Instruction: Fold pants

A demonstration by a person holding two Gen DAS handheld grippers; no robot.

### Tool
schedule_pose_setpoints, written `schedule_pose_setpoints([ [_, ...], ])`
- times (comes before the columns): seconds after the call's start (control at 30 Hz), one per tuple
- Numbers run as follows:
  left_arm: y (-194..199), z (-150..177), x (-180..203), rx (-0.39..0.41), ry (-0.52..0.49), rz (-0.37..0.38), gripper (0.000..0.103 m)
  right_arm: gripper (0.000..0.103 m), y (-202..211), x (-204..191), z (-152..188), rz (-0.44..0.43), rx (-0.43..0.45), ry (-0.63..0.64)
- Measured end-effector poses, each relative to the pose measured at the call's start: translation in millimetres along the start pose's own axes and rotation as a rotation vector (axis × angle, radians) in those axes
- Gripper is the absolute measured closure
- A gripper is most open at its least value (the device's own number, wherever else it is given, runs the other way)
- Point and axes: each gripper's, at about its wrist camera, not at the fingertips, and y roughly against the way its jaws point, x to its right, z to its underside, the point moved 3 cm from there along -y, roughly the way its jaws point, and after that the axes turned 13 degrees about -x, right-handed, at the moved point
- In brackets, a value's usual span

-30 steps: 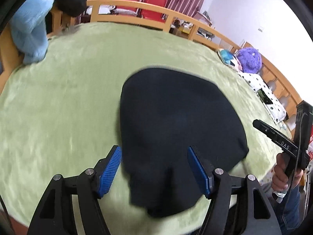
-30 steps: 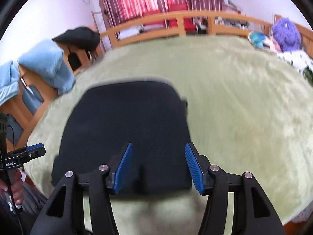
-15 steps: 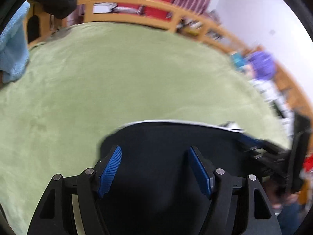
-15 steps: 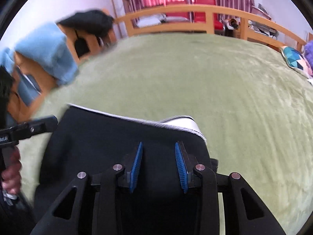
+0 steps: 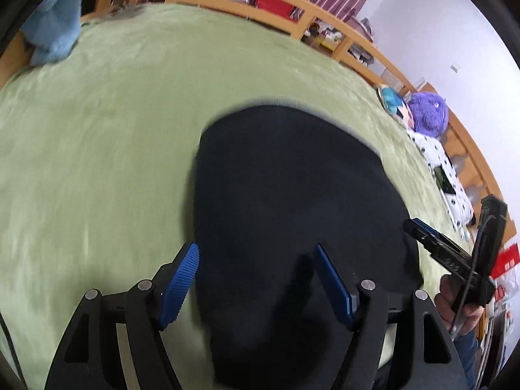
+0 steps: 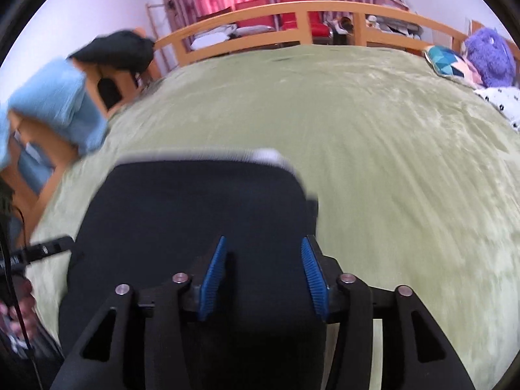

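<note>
While the black pants [image 6: 195, 221] lie folded at lower centre on the green blanket [image 6: 390, 162], the right gripper [image 6: 263, 271], jaws just reopened, and left gripper [image 5: 256, 287] hover empty; a snagging pad could undo the fold.

The pants [image 5: 292, 221] lie folded on the blanket [image 5: 113, 130], near its front edge. A railing [image 6: 292, 16] stands behind the blanket. A stuffed toy [image 6: 490, 55] and a cushion [image 6: 445, 60] sit at the far right; a towel [image 6: 55, 104] hangs left.
</note>
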Motion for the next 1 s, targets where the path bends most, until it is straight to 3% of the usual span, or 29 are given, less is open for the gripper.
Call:
schedule_pose_setpoints([
  [0.1, -13.3, 31.0, -12.7, -0.042, 0.045, -0.001, 0.028, 0.041, -5.0, -0.5, 35.1, 0.088, 0.018, 0.039],
  [0.17, -6.9, 35.8, -14.5, -0.049, 0.062, -0.002, 0.03, 0.038, -8.1, 11.4, 42.6, 0.045, 0.003, -0.028],
  [0.2, 2.2, 37.0, -11.3, -0.035, 0.052, -0.026, 0.032, 0.041, -5.9, 20.1, 40.7, -0.016, -0.038, -0.109],
  [0.27, 24.4, 38.8, -0.2, 0.019, 0.011, -0.095, 0.032, 0.055, 11.3, 23.4, 40.5, -0.001, -0.029, -0.157],
  [0.33, 42.4, 39.5, 15.1, 0.046, -0.027, -0.134, 0.032, 0.055, 35.3, 17.2, 45.4, 0.085, 0.019, -0.144],
  [0.47, 75.3, 37.0, 50.2, 0.112, -0.079, -0.126, 0.031, 0.052, 80.8, -6.6, 58.5, 0.052, 0.056, -0.114],
  [0.57, 99.1, 39.2, 82.6, 0.166, -0.125, -0.117, 0.029, 0.051, 112.4, -28.1, 65.1, 0.099, 0.07, -0.086],
  [0.83, 133.4, 47.8, 141.8, 0.233, -0.19, -0.199, 0.019, 0.031, 190.1, -48.4, 83.8, 0.135, 0.176, -0.08],
  [0.9, 138.5, 52.8, 151.1, 0.244, -0.205, -0.205, 0.013, 0.023, 202.3, -47.0, 83.8, 0.143, 0.193, -0.083],
  [1.0, 144.4, 57.6, 159.1, 0.267, -0.187, -0.19, 0.013, 0.021, 213.6, -46.5, 83.3, 0.151, 0.197, -0.073],
])
